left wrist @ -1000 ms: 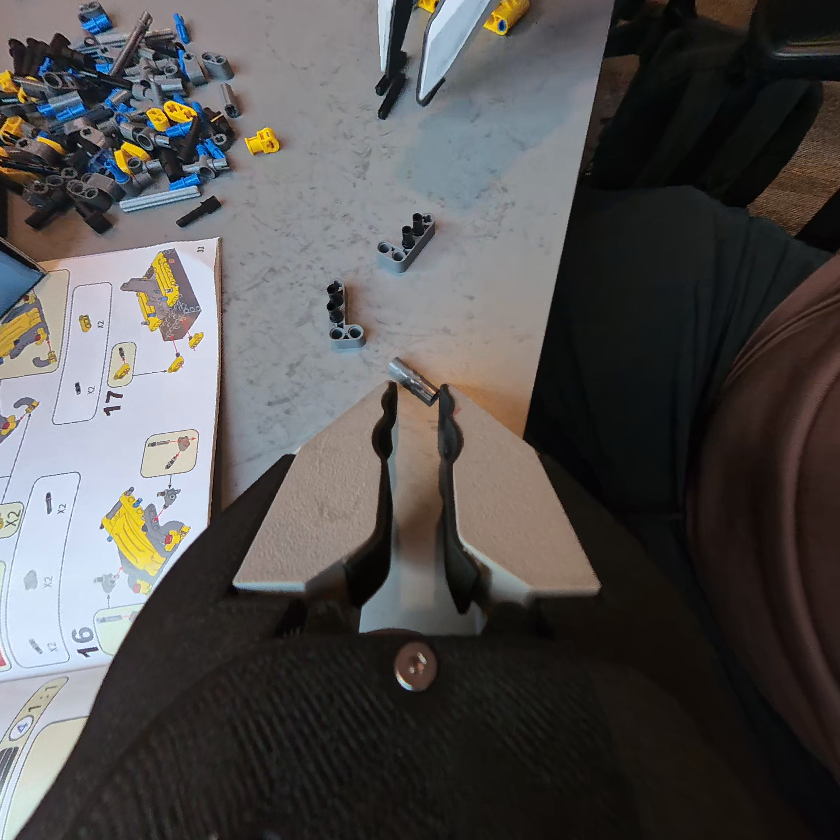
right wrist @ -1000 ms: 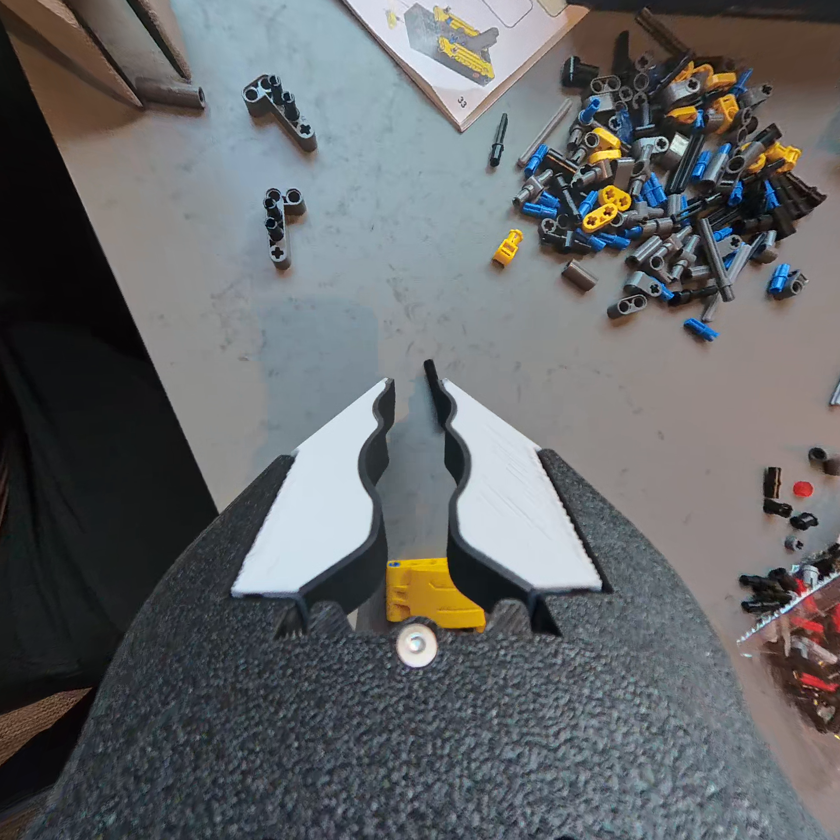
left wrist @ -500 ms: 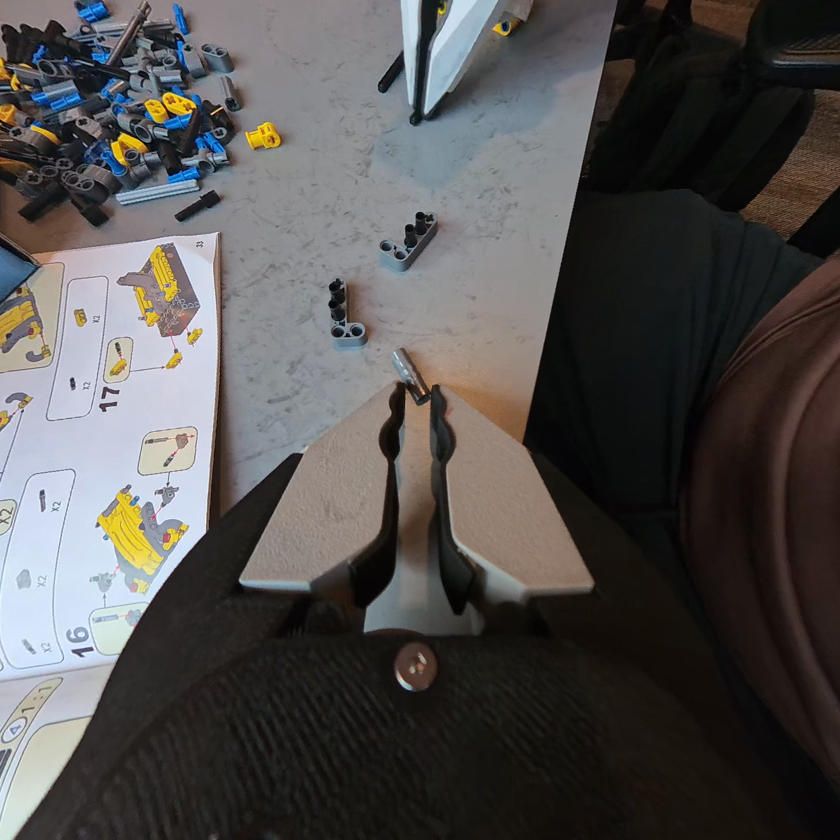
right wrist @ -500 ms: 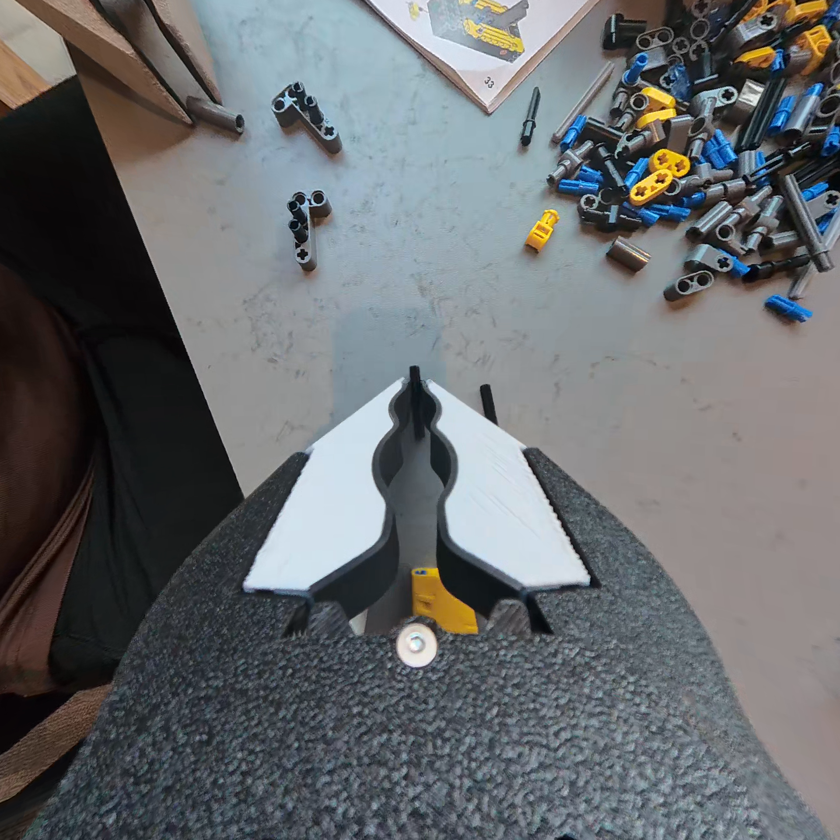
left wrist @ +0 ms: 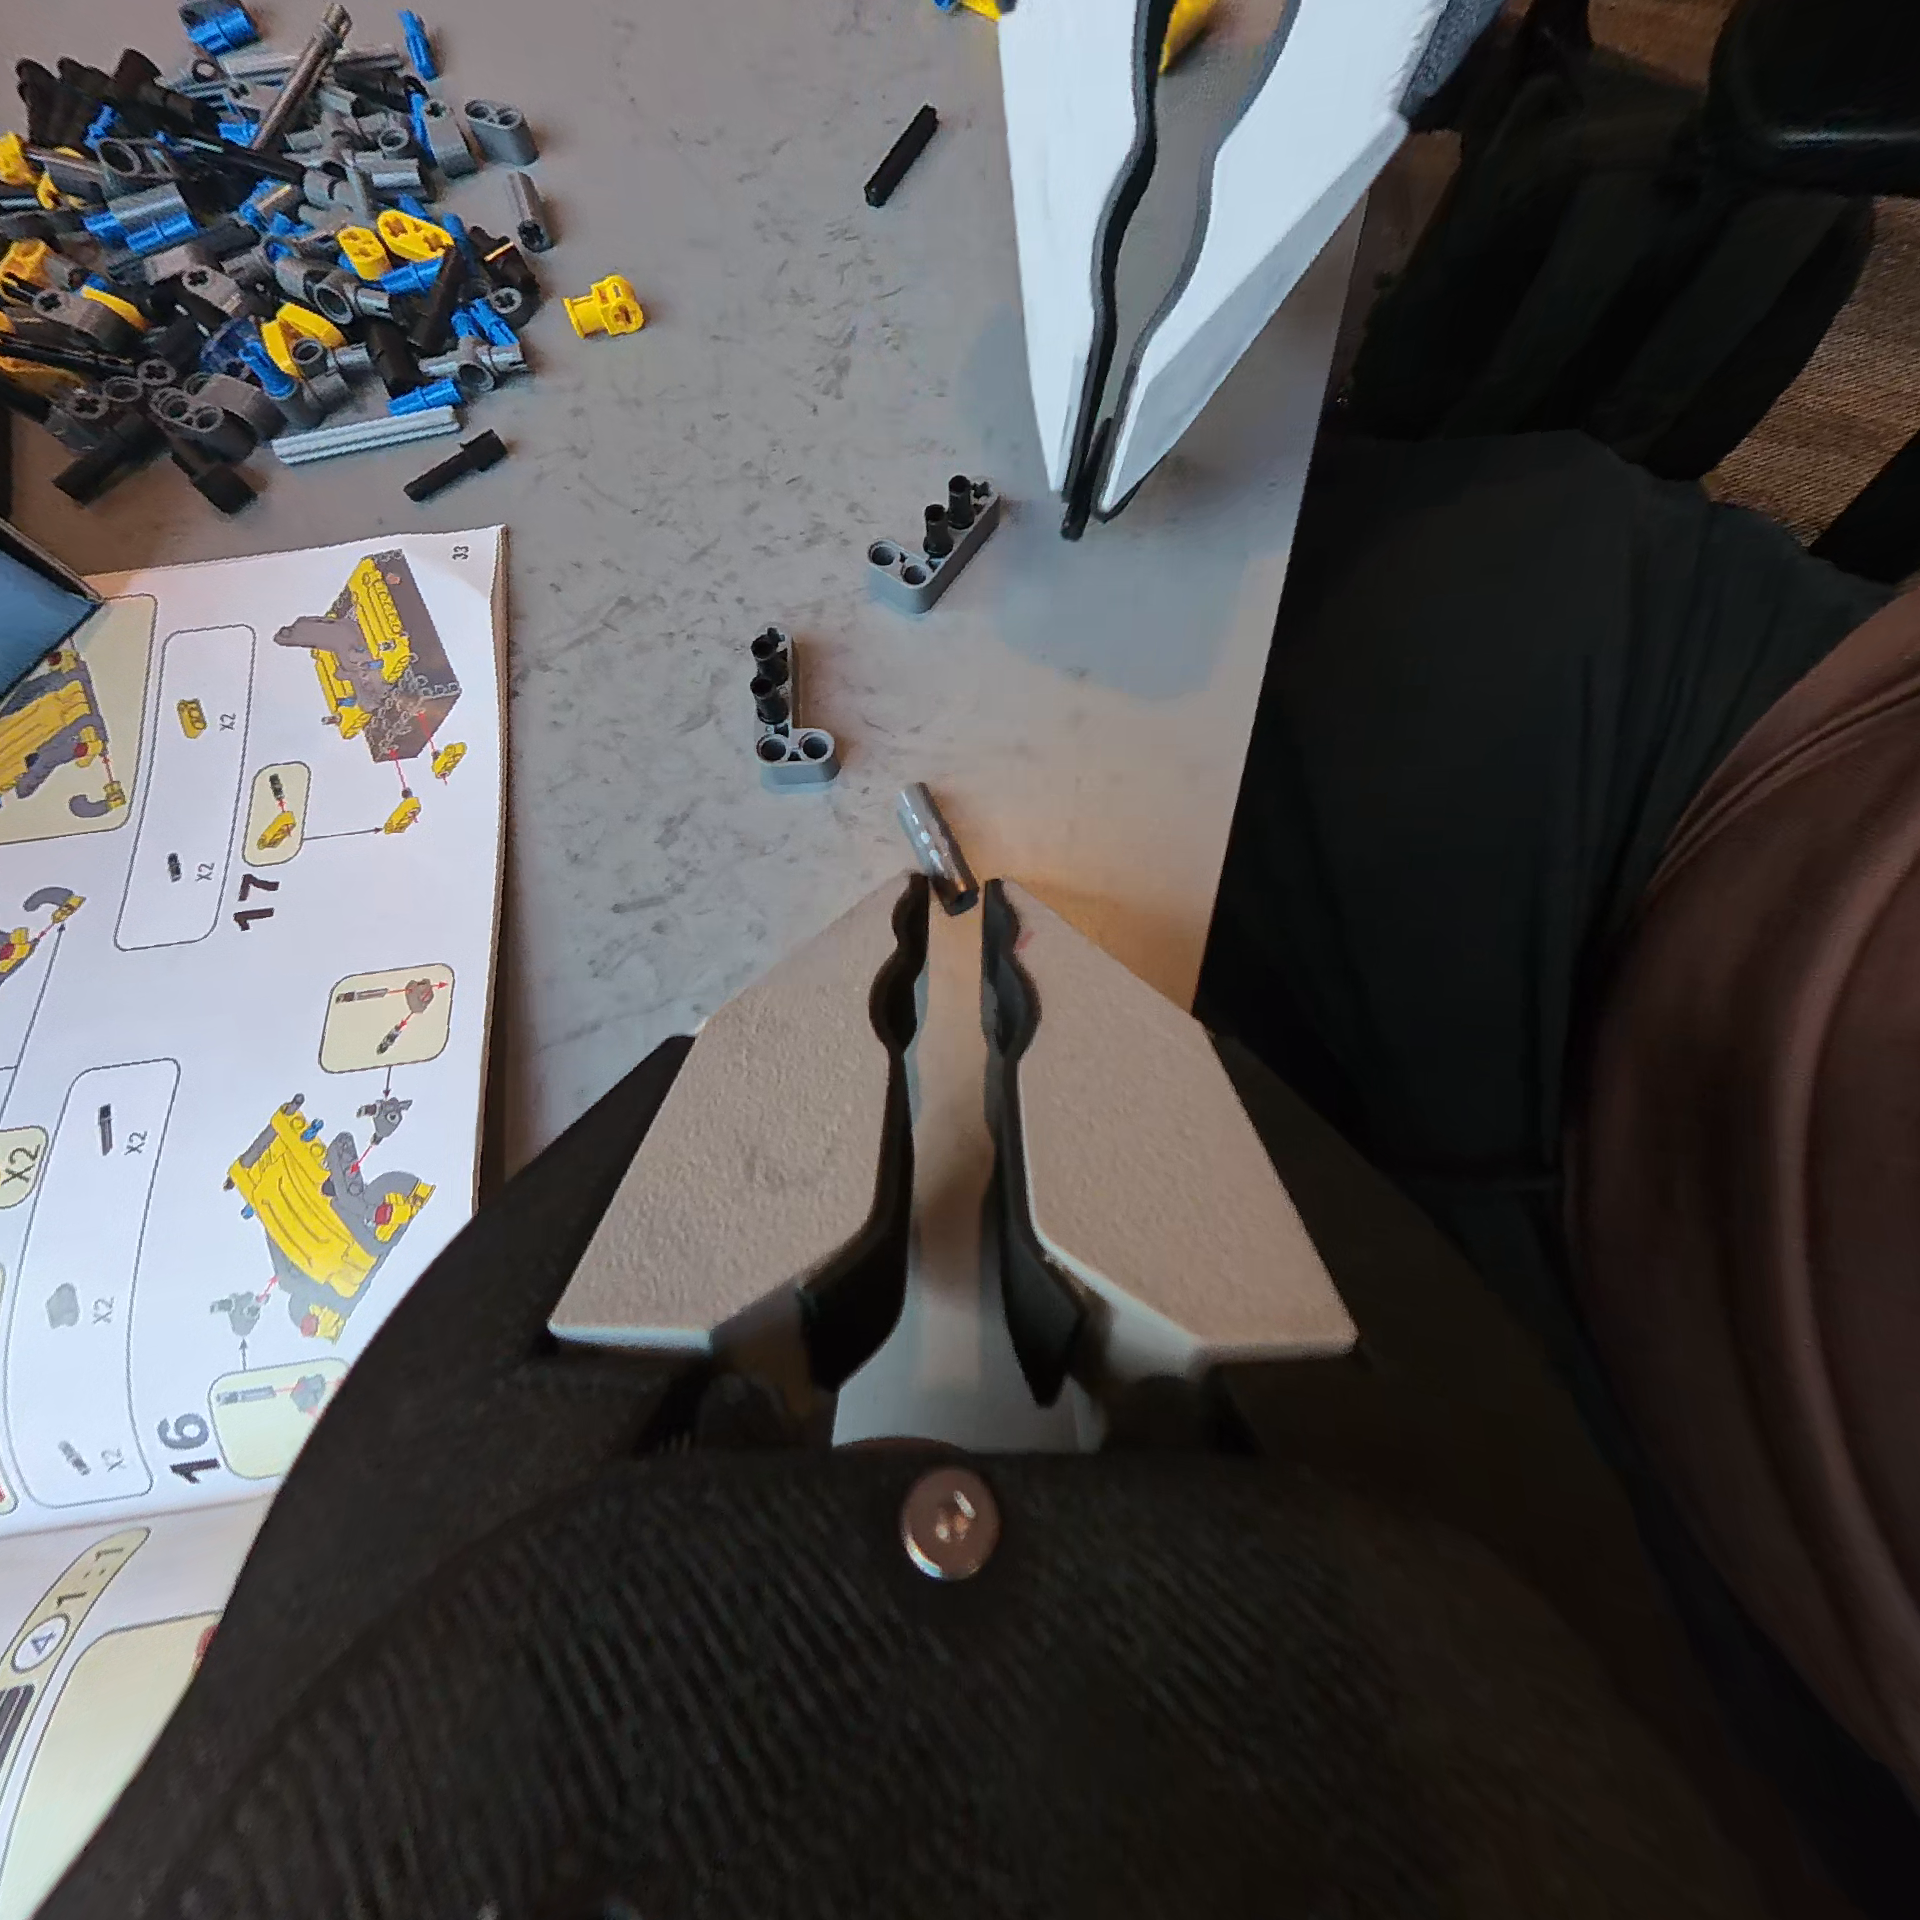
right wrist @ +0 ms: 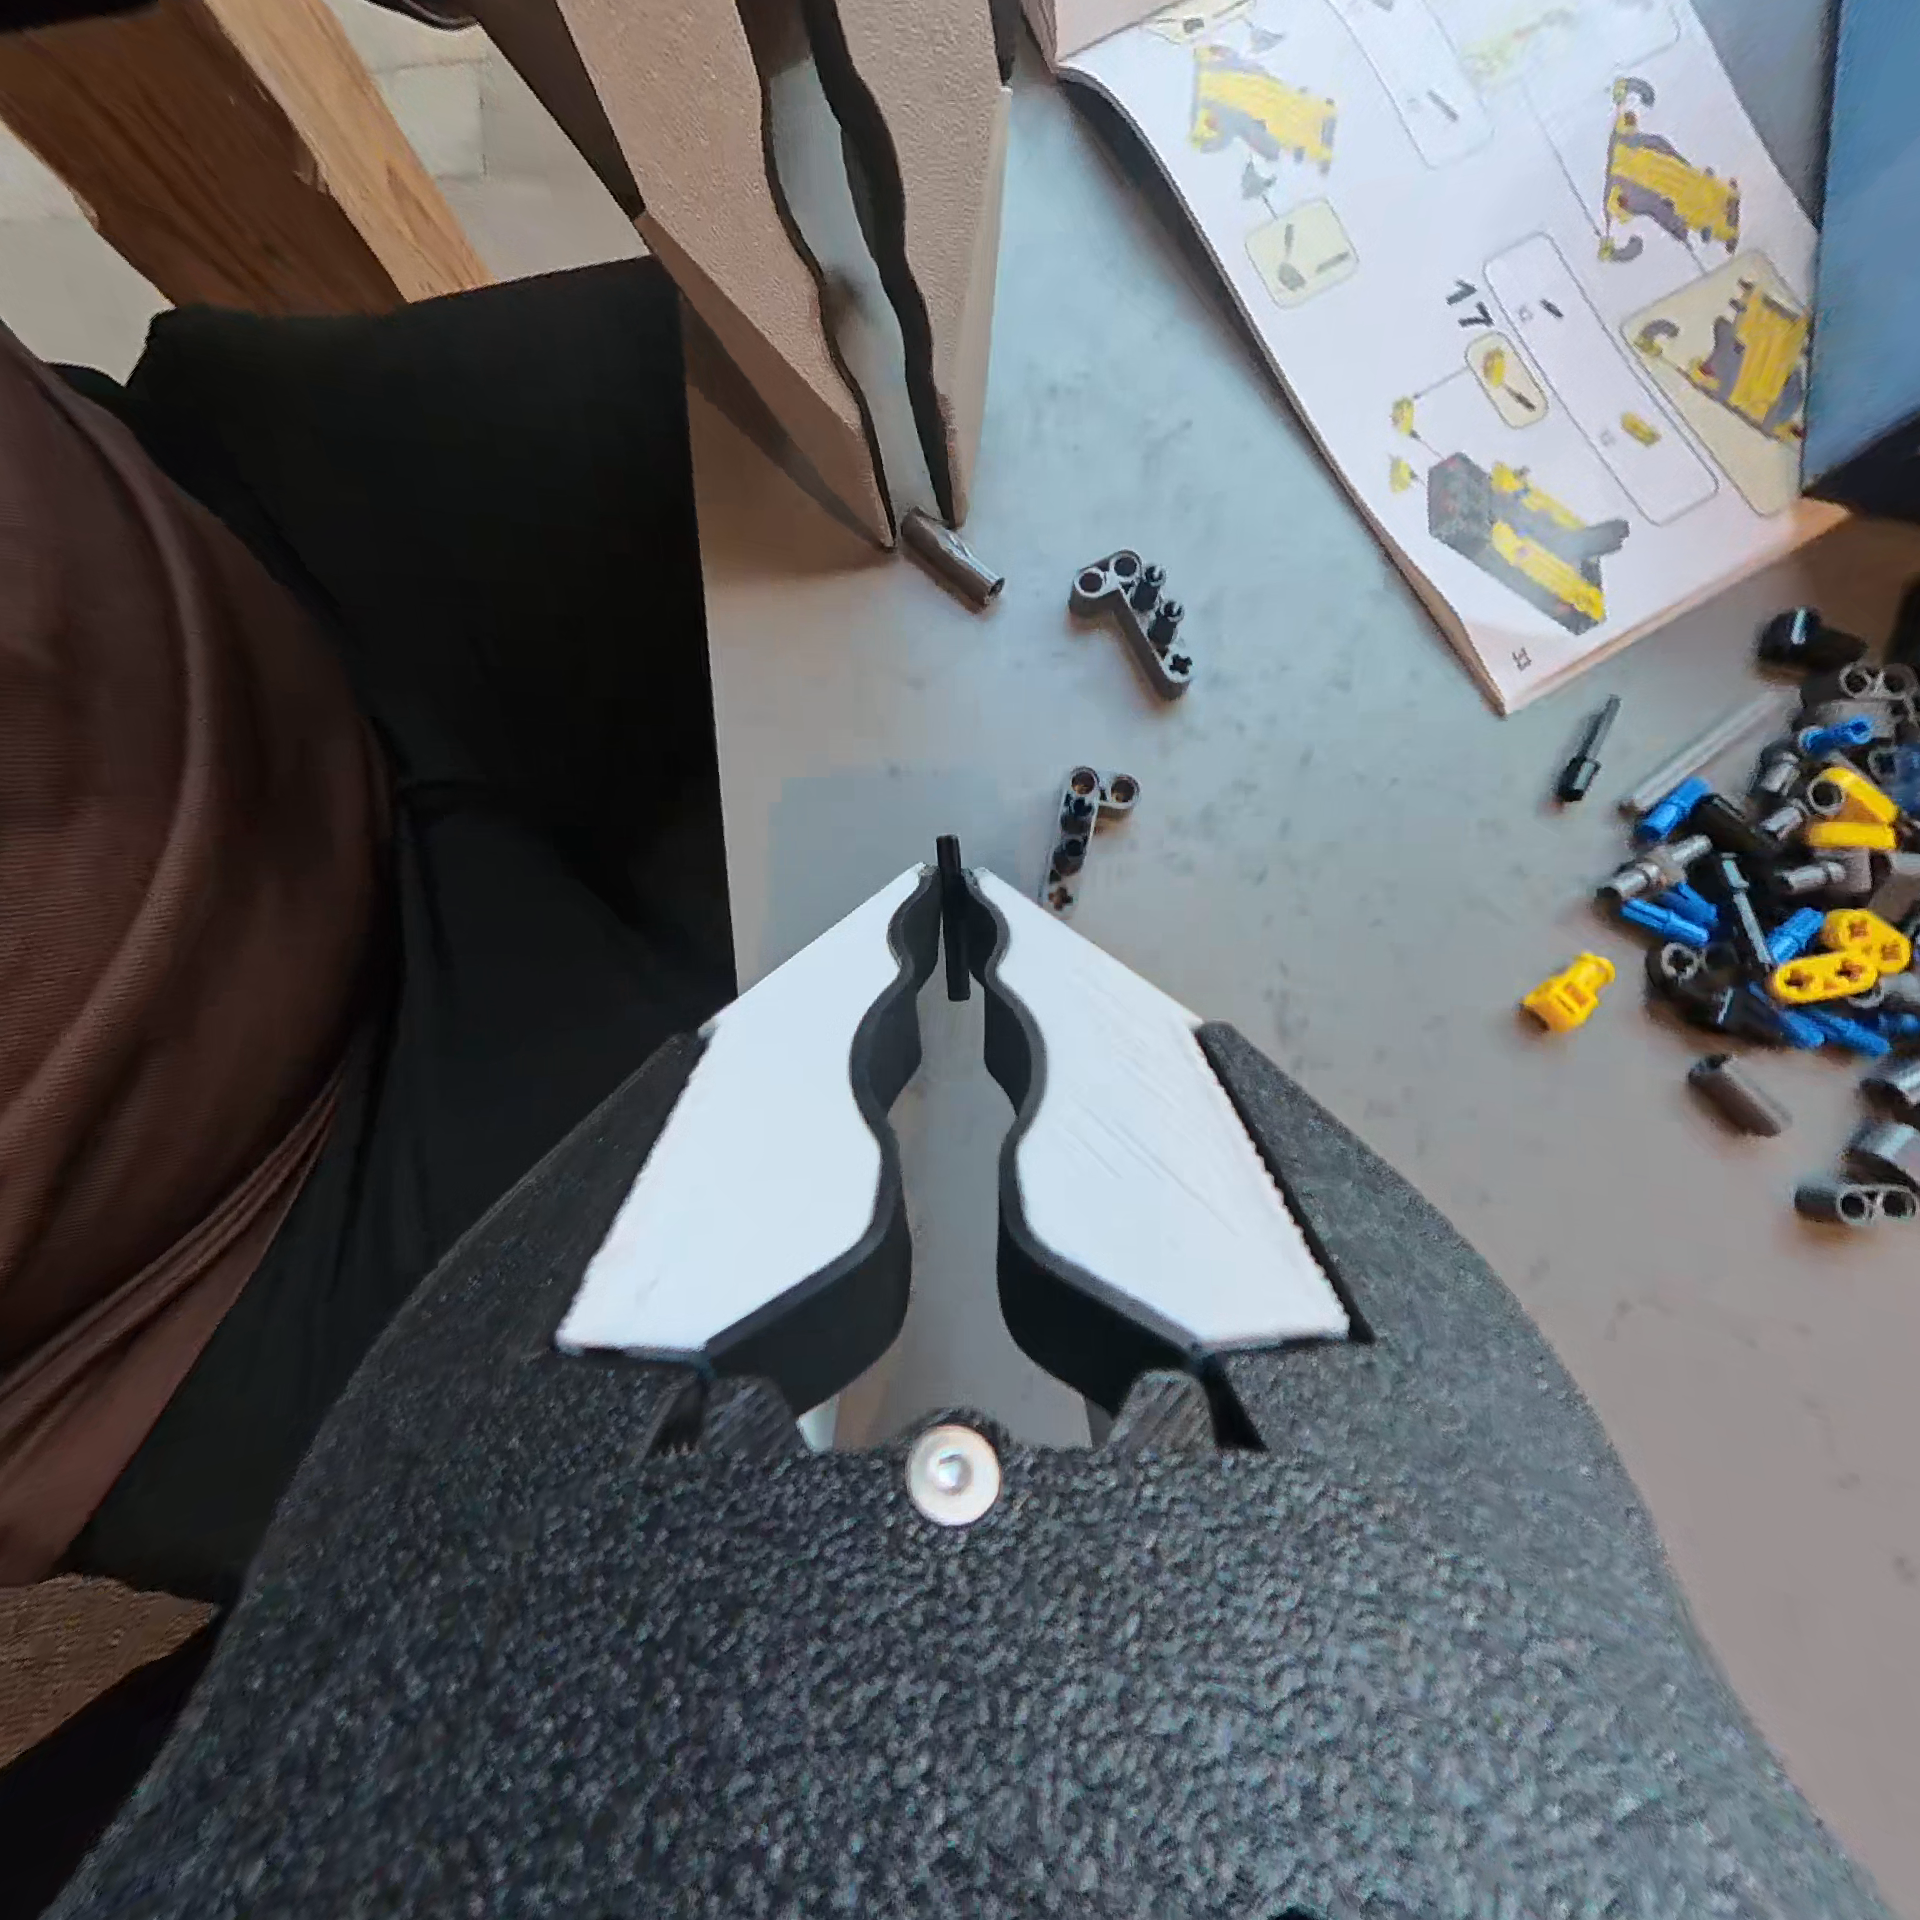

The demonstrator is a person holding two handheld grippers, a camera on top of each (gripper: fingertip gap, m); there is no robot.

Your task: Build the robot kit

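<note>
My left gripper (left wrist: 954,888) is shut on one end of a short grey tube (left wrist: 936,844), just above the grey table near its edge. It also shows in the right wrist view (right wrist: 920,525) with the tube (right wrist: 954,563) at its tips. My right gripper (right wrist: 948,878) is shut on a thin black pin (right wrist: 951,920) that stands upright between its tips. In the left wrist view the right gripper (left wrist: 1081,514) hangs beside one grey L-shaped beam (left wrist: 935,551). A second L-shaped beam (left wrist: 790,717) with black pins lies close to the tube.
An open instruction booklet (left wrist: 260,935) lies to the left. A pile of black, grey, blue and yellow parts (left wrist: 239,260) sits beyond it, with a yellow connector (left wrist: 603,307) and a loose black pin (left wrist: 902,156) nearby. The table edge (left wrist: 1247,831) borders a seated person's lap.
My right gripper shut on the black pin, lifted it and moved towards the L-shaped beams and my left gripper. My left gripper closed in on the grey tube, which turned more in line with the fingers.
</note>
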